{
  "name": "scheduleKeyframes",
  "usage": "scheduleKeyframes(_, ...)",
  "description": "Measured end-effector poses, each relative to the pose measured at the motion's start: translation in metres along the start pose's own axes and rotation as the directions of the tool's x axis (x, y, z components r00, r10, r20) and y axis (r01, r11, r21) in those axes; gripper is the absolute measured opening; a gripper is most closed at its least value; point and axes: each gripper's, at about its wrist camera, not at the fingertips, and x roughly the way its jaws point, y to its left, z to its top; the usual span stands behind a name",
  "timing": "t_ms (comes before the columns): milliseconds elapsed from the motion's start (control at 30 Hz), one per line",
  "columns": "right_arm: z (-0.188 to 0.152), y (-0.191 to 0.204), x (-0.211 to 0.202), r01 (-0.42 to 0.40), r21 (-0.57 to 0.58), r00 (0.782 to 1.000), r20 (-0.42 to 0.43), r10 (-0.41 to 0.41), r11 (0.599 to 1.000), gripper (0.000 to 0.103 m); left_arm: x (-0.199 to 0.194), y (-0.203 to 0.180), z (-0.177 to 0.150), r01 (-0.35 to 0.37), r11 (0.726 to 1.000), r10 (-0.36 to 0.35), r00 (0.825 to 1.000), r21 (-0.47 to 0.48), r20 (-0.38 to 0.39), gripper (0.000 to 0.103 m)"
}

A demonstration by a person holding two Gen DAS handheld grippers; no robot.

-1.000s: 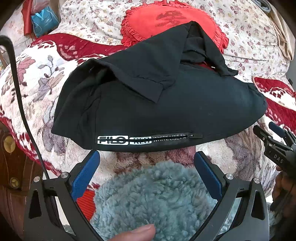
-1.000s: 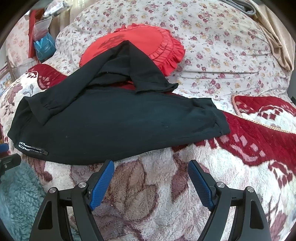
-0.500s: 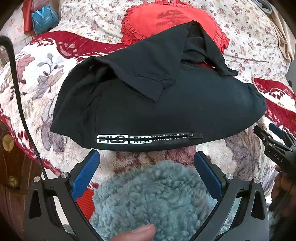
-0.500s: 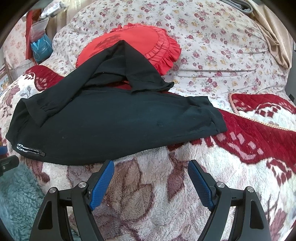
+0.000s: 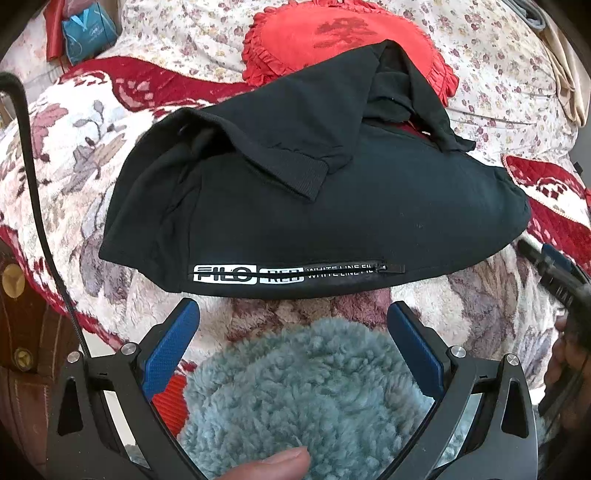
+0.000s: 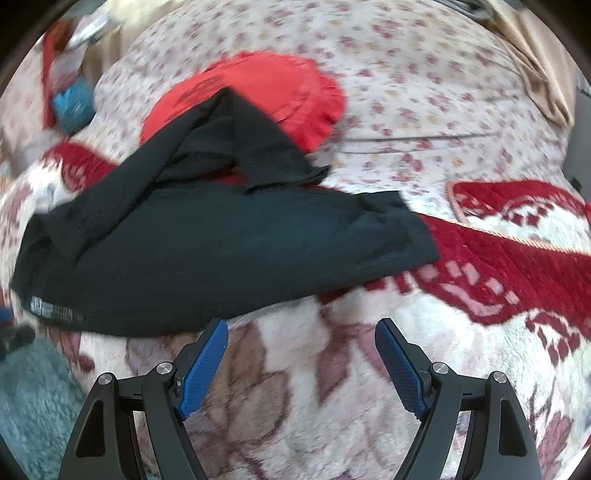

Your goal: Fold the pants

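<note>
The bed (image 5: 122,173) fills both views, spread with a plush cream blanket (image 6: 295,369) patterned in dark red flowers, and behind it a pale floral quilt (image 6: 424,85).

Across the blanket lie the black pants (image 5: 332,221), folded over into a long flat shape with one leg doubled back on top, its ribbed cuff (image 5: 295,177) lying near the middle. The far part of the pants rides up onto a round red ruffled cushion (image 5: 332,40). Along the near edge runs a zipped pocket with white lettering (image 5: 251,275).

A shaggy grey-blue fleece (image 5: 303,387) sits below my left claw (image 5: 291,314), which hangs wide open just short of the pants' near edge, holding nothing; my thumb (image 5: 273,467) shows at the bottom of that view.

My right claw (image 6: 301,332) is likewise spread wide and empty, above the blanket just beside the pants' near edge, toward their right end. That view is blurred. From the left view my right claw shows at the right rim, close to the pants' right end.

A blue bag (image 5: 88,33) sits far back at the left.
</note>
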Motion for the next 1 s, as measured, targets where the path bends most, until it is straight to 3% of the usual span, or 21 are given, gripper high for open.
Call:
scheduleKeyframes(67,0.004,-0.021,-0.005,-0.007,0.094,1.0,0.025,0.004,0.996,0.08,-0.006,0.008,0.003,0.027,0.999,-0.027,1.0,-0.028,0.005,0.102)
scheduleKeyframes(200,0.006,-0.081,-0.023,-0.022,0.335,0.995,0.095,-0.01,0.942,0.08,-0.029,0.03,0.011,-0.01,0.999,0.016,0.991,-0.05,0.133,0.102)
scheduleKeyframes(267,0.003,-0.113,-0.032,-0.094,0.457,0.99,0.136,0.035,0.884,0.08,-0.039,0.041,0.014,-0.023,0.999,0.032,0.978,-0.046,0.204,0.102)
scheduleKeyframes(300,0.001,-0.122,-0.034,-0.131,0.498,0.986,0.153,0.062,0.857,0.08,-0.043,0.052,0.014,0.017,0.999,-0.003,0.956,-0.045,0.293,0.102)
scheduleKeyframes(333,-0.001,-0.133,-0.034,-0.177,0.547,0.98,0.173,0.097,0.818,0.08,-0.043,0.061,0.016,0.053,0.998,-0.037,0.941,-0.038,0.336,0.102)
scheduleKeyframes(367,-0.004,-0.143,-0.033,-0.226,0.597,0.972,0.194,0.135,0.77,0.08,-0.042,0.069,0.017,0.096,0.995,-0.077,0.937,-0.04,0.341,0.102)
scheduleKeyframes(400,-0.008,-0.155,-0.028,-0.284,0.654,0.958,0.224,0.179,0.701,0.077,-0.036,0.077,0.019,0.145,0.988,-0.121,0.947,-0.059,0.298,0.102)
scheduleKeyframes(433,-0.011,-0.163,-0.022,-0.332,0.696,0.943,0.247,0.221,0.637,0.076,-0.025,0.086,0.022,0.17,0.982,-0.151,0.968,-0.081,0.198,0.102)
scheduleKeyframes(467,-0.015,-0.168,-0.014,-0.378,0.729,0.925,0.267,0.271,0.571,0.072,-0.019,0.093,0.021,0.182,0.978,-0.165,0.974,-0.105,0.152,0.102)
scheduleKeyframes(533,-0.016,-0.172,0.005,-0.473,0.76,0.868,0.315,0.385,0.446,0.068,-0.017,0.109,0.014,0.199,0.969,-0.177,0.973,-0.149,0.151,0.102)
scheduleKeyframes(567,-0.012,-0.171,0.013,-0.5,0.758,0.846,0.326,0.421,0.418,0.068,-0.015,0.114,0.009,0.181,0.969,-0.161,0.979,-0.167,0.128,0.102)
scheduleKeyframes(633,-0.003,-0.166,0.02,-0.506,0.745,0.841,0.315,0.439,0.435,0.067,-0.009,0.122,0.002,0.135,0.971,-0.12,0.989,-0.197,0.086,0.102)
scheduleKeyframes(733,0.012,-0.163,0.037,-0.419,0.739,0.892,0.226,0.391,0.528,0.067,-0.005,0.137,-0.007,0.175,0.949,-0.164,0.984,-0.262,0.064,0.102)
scheduleKeyframes(767,0.014,-0.162,0.046,-0.405,0.749,0.895,0.208,0.394,0.524,0.065,-0.005,0.141,-0.01,0.205,0.937,-0.193,0.979,-0.284,0.067,0.102)
scheduleKeyframes(833,0.016,-0.164,0.059,-0.409,0.756,0.891,0.208,0.404,0.512,0.065,-0.005,0.152,-0.015,0.293,0.9,-0.282,0.956,-0.324,0.081,0.102)
scheduleKeyframes(900,0.023,-0.163,0.066,-0.424,0.741,0.888,0.228,0.4,0.52,0.065,-0.004,0.162,-0.016,0.378,0.847,-0.372,0.924,-0.373,0.092,0.102)
scheduleKeyframes(967,0.026,-0.164,0.072,-0.461,0.716,0.872,0.255,0.418,0.524,0.065,-0.004,0.167,-0.017,0.456,0.798,-0.447,0.886,-0.395,0.12,0.102)
scheduleKeyframes(1000,0.028,-0.163,0.074,-0.467,0.703,0.87,0.254,0.423,0.536,0.064,-0.003,0.172,-0.015,0.475,0.783,-0.464,0.876,-0.401,0.13,0.102)
